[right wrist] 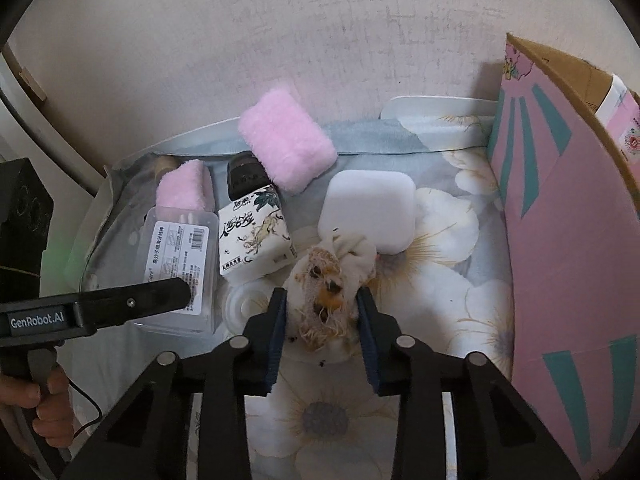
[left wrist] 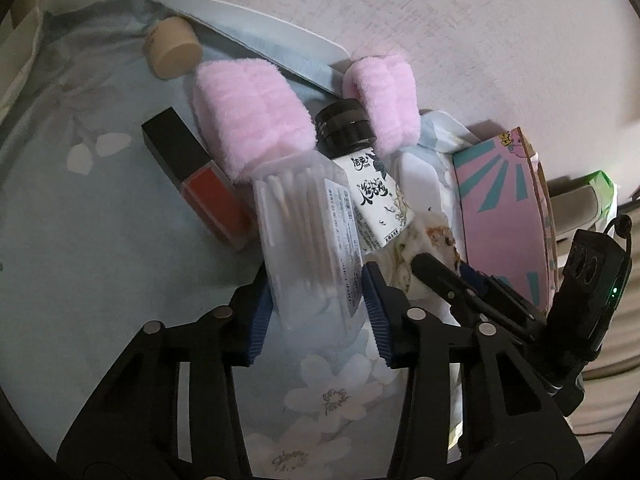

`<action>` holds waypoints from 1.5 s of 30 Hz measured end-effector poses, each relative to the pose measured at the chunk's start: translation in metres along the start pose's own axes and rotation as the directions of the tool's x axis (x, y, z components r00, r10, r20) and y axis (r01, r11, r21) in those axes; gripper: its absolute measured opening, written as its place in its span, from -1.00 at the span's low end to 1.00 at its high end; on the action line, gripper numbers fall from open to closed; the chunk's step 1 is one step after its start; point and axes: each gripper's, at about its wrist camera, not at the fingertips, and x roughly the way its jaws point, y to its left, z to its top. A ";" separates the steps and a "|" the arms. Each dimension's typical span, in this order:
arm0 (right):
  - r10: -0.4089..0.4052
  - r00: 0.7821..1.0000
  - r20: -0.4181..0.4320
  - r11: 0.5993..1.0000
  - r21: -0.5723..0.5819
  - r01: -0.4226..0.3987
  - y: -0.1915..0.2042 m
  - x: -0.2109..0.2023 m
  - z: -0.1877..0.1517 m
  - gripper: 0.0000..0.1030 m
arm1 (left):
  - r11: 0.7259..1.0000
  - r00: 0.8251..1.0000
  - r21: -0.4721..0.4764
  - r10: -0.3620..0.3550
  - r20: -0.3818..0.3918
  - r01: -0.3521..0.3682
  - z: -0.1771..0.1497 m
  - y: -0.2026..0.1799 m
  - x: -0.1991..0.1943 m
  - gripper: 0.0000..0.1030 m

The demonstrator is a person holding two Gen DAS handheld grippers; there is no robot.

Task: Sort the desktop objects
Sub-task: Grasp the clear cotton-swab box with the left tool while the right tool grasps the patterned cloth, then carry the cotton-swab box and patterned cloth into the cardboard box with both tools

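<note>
While the floral cloth lies spread under everything, the left gripper is seen with its blue-padded fingers set part-way apart, one on each side of the clear box of cotton swabs; the pads are close against the box walls, though a firm clamp cannot be confirmed. The right gripper is likewise held part-way open, its pads bracketing a crumpled, stained tissue that fills the gap between them; whether it is squeezed cannot be told. Inside the clear box, white-tipped swabs are seen lying lengthwise. Beside it, the black-capped bottle with an ink-painting label is laid on its side, and a white sponge block rests just behind the tissue. The pink-and-teal cardboard box stands open at the right; a white-and-pink packet shows inside.
</note>
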 end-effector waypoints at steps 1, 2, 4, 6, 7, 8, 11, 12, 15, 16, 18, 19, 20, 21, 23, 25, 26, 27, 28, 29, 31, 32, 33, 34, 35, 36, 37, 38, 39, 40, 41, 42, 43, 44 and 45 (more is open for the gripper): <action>-0.003 1.000 0.001 1.000 0.001 0.003 -0.001 -0.002 0.000 -0.43 | 1.000 1.000 -0.001 -0.005 0.002 0.005 0.000 0.001 -0.003 -0.32; -0.003 1.000 0.003 1.000 0.002 0.003 -0.001 -0.005 0.000 -0.43 | 1.000 1.000 -0.002 -0.006 0.004 0.006 0.000 0.000 -0.006 -0.34; -0.008 1.000 0.010 1.000 0.003 0.007 -0.002 -0.010 0.000 -0.43 | 1.000 1.000 -0.001 -0.003 0.008 0.003 0.001 0.000 -0.009 -0.37; -0.008 1.000 0.008 1.000 -0.001 0.008 -0.001 -0.015 0.000 -0.43 | 1.000 1.000 0.002 0.000 0.008 0.000 0.001 -0.001 -0.013 -0.38; -0.006 1.000 0.006 1.000 -0.003 0.006 -0.001 -0.017 -0.001 -0.43 | 1.000 1.000 0.005 0.005 0.008 -0.006 0.001 -0.001 -0.014 -0.38; -0.001 1.000 0.000 1.000 -0.008 0.001 0.001 -0.018 -0.002 -0.43 | 1.000 1.000 0.008 0.013 0.007 -0.013 0.001 -0.002 -0.014 -0.38; 0.001 1.000 -0.006 1.000 -0.017 -0.001 0.004 -0.021 -0.005 -0.43 | 1.000 1.000 -0.004 0.010 0.000 -0.010 0.000 0.004 -0.013 -0.41; 0.002 1.000 -0.008 1.000 -0.020 -0.002 0.005 -0.022 -0.006 -0.43 | 1.000 1.000 -0.006 0.010 0.000 -0.010 -0.001 0.005 -0.013 -0.41; -0.005 1.000 -0.011 0.999 -0.034 0.004 0.009 -0.021 -0.008 -0.43 | 1.000 1.000 -0.015 -0.001 0.007 0.001 -0.002 0.007 -0.013 -0.42; -0.006 1.000 -0.011 0.999 -0.036 0.006 0.009 -0.023 -0.009 -0.43 | 1.000 1.000 -0.016 -0.007 0.010 0.007 -0.003 0.006 -0.014 -0.42; -0.009 1.000 -0.009 0.999 -0.040 0.008 0.012 -0.024 -0.010 -0.43 | 1.000 0.999 -0.011 -0.022 0.025 0.022 -0.003 0.004 -0.019 -0.42; -0.011 1.000 -0.005 0.999 -0.042 0.011 0.012 -0.026 -0.011 -0.43 | 1.000 0.999 -0.006 -0.027 0.032 0.027 -0.003 0.003 -0.022 -0.43; -0.012 1.000 -0.001 0.999 -0.042 0.012 0.013 -0.027 -0.011 -0.43 | 1.000 0.999 0.000 -0.030 0.038 0.030 -0.002 0.000 -0.025 -0.43; -0.011 1.000 0.002 0.999 -0.041 0.011 0.015 -0.028 -0.011 -0.43 | 1.000 0.999 0.005 -0.029 0.044 0.029 -0.002 -0.002 -0.028 -0.43; -0.012 1.000 0.008 0.999 -0.042 0.013 0.017 -0.031 -0.011 -0.43 | 0.999 0.998 0.011 -0.034 0.053 0.034 -0.001 -0.005 -0.034 -0.43; -0.011 1.000 0.012 0.999 -0.044 0.012 0.019 -0.035 -0.011 -0.43 | 0.999 0.997 0.013 -0.040 0.059 0.039 -0.001 -0.007 -0.040 -0.43; -0.011 1.000 0.016 0.999 -0.046 0.012 0.020 -0.038 -0.011 -0.43 | 0.999 0.997 0.012 -0.043 0.061 0.042 -0.001 -0.009 -0.044 -0.43; -0.012 1.000 0.019 0.999 -0.048 0.013 0.021 -0.042 -0.010 -0.43 | 0.999 0.997 0.011 -0.047 0.064 0.046 0.000 -0.010 -0.048 -0.43; -0.013 1.000 0.024 0.999 -0.050 0.014 0.022 -0.046 -0.010 -0.43 | 0.999 0.996 0.011 -0.051 0.069 0.050 0.000 -0.013 -0.053 -0.43; -0.014 0.999 0.030 0.998 -0.054 0.016 0.024 -0.052 -0.009 -0.43 | 0.998 0.996 0.014 -0.055 0.075 0.054 0.000 -0.016 -0.059 -0.43; -0.015 0.999 0.046 0.998 -0.062 0.018 0.026 -0.066 -0.007 -0.43 | 0.998 0.994 0.032 -0.055 0.092 0.053 0.001 -0.025 -0.072 -0.43; -0.014 0.999 0.051 0.998 -0.064 0.017 0.026 -0.073 -0.006 -0.43 | 0.998 0.994 0.038 -0.055 0.098 0.051 0.001 -0.029 -0.077 -0.43; -0.014 0.998 0.061 0.998 -0.064 0.018 0.027 -0.082 -0.005 -0.43 | 0.997 0.993 0.046 -0.059 0.107 0.055 0.002 -0.034 -0.084 -0.43; -0.013 0.997 0.073 0.998 -0.066 0.018 0.027 -0.091 -0.004 -0.43 | 0.997 0.992 0.052 -0.063 0.113 0.058 0.003 -0.038 -0.089 -0.43; -0.013 0.997 0.082 0.998 -0.067 0.019 0.027 -0.097 -0.002 -0.43 | 0.996 0.991 0.062 -0.066 0.120 0.059 0.005 -0.044 -0.095 -0.43; -0.015 0.995 0.094 0.997 -0.068 0.022 0.026 -0.105 -0.001 -0.43 | 0.996 0.990 0.072 -0.068 0.126 0.059 0.006 -0.049 -0.100 -0.43; -0.017 0.994 0.105 0.997 -0.067 0.024 0.025 -0.113 0.001 -0.43 | 0.994 0.988 0.087 -0.071 0.134 0.059 0.007 -0.056 -0.106 -0.43; -0.019 0.993 0.114 0.998 -0.065 0.026 0.024 -0.119 0.002 -0.43 | 0.993 0.988 0.099 -0.074 0.139 0.060 0.009 -0.062 -0.110 -0.43; -0.021 0.992 0.125 0.998 -0.059 0.028 0.021 -0.126 0.003 -0.43 | 0.992 0.987 0.111 -0.077 0.145 0.061 0.010 -0.068 -0.113 -0.42; -0.022 0.991 0.135 0.998 -0.053 0.030 0.018 -0.133 0.003 -0.43 | 0.990 0.985 0.124 -0.081 0.150 0.063 0.011 -0.074 -0.117 -0.43; -0.025 0.989 0.145 0.999 -0.044 0.032 0.014 -0.139 0.003 -0.43 | 0.988 0.984 0.139 -0.086 0.155 0.065 0.012 -0.083 -0.120 -0.42; -0.030 0.988 0.153 0.999 -0.035 0.035 0.009 -0.145 0.003 -0.43 | 0.986 0.983 0.154 -0.092 0.157 0.068 0.013 -0.091 -0.122 -0.42; -0.036 0.987 0.160 0.999 -0.026 0.041 0.005 -0.150 0.002 -0.43 | 0.984 0.982 0.167 -0.097 0.160 0.070 0.014 -0.098 -0.124 -0.42; -0.045 0.985 0.165 0.999 -0.018 0.049 -0.001 -0.156 0.001 -0.43 | 0.980 0.982 0.183 -0.103 0.161 0.072 0.016 -0.107 -0.125 -0.43; -0.056 0.984 0.170 0.998 -0.008 0.058 -0.007 -0.161 0.000 -0.43 | 0.977 0.981 0.198 -0.109 0.159 0.077 0.017 -0.116 -0.125 -0.42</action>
